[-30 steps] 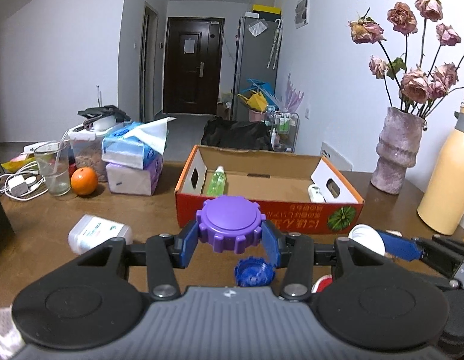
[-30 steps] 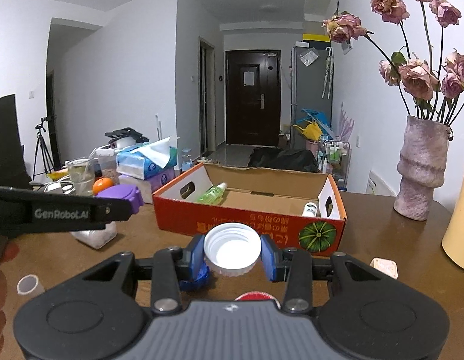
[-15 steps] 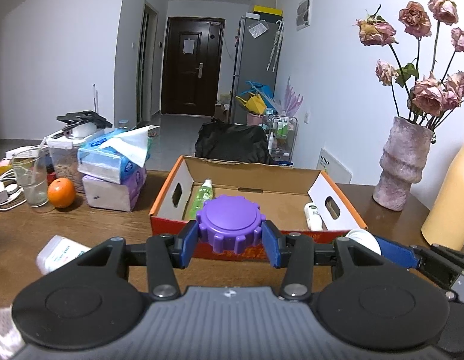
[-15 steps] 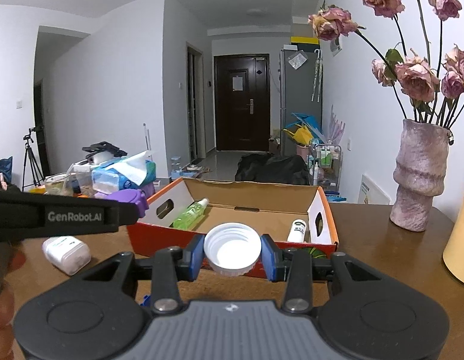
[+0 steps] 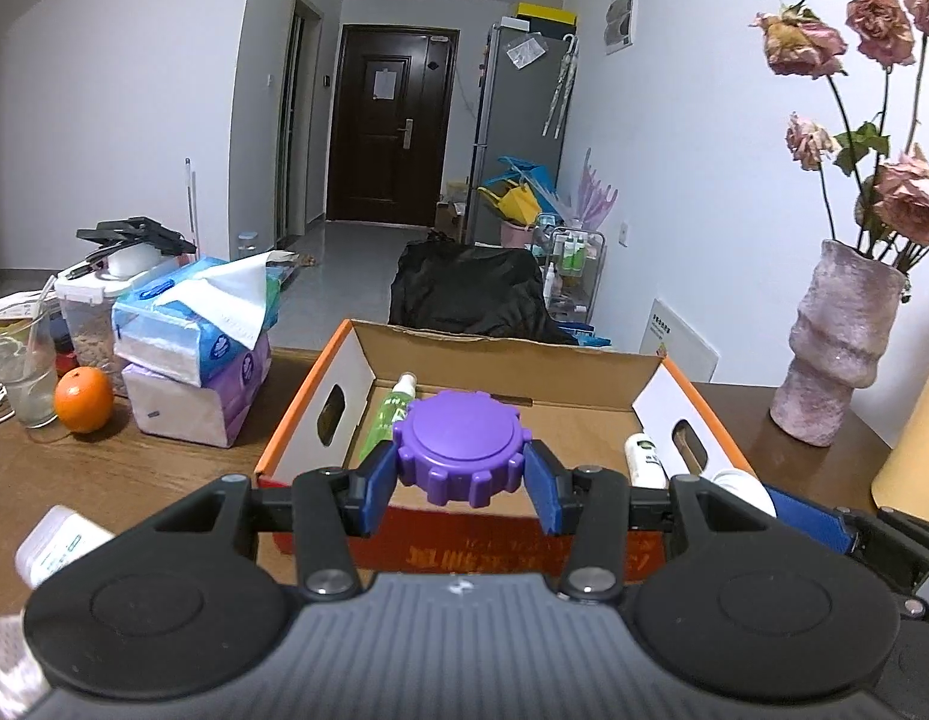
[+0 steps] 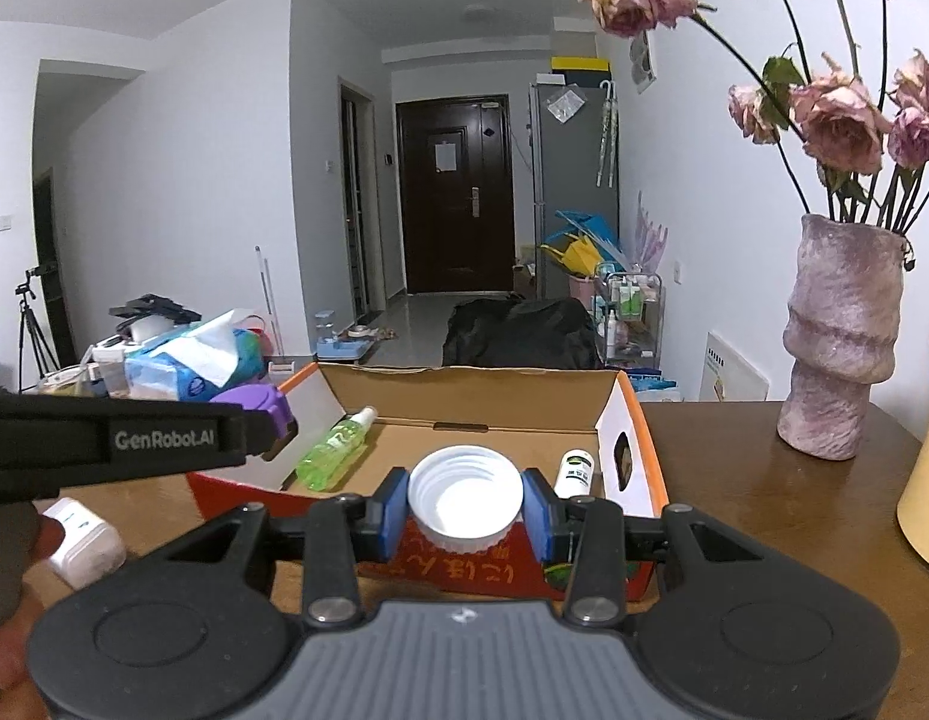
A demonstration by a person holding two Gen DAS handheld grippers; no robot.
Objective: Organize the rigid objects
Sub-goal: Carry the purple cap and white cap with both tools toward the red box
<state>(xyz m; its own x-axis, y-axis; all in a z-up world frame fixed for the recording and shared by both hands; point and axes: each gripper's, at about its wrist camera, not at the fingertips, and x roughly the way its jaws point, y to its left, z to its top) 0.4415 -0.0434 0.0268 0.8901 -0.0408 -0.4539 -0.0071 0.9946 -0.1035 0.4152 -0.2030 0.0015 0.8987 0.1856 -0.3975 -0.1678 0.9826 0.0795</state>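
Purple cap (image 5: 462,447) sits clamped in the left hand-held gripper (image 5: 462,480) at frame centre, over the near wall of the cardboard box (image 5: 500,345); the right hand-held gripper (image 6: 464,510) pinches a white cap (image 6: 464,495) likewise. Both grips catch only rounded rims, so either cap could squirt out short of the box, onto the counter (image 6: 734,480). The two tools are close and might collide.
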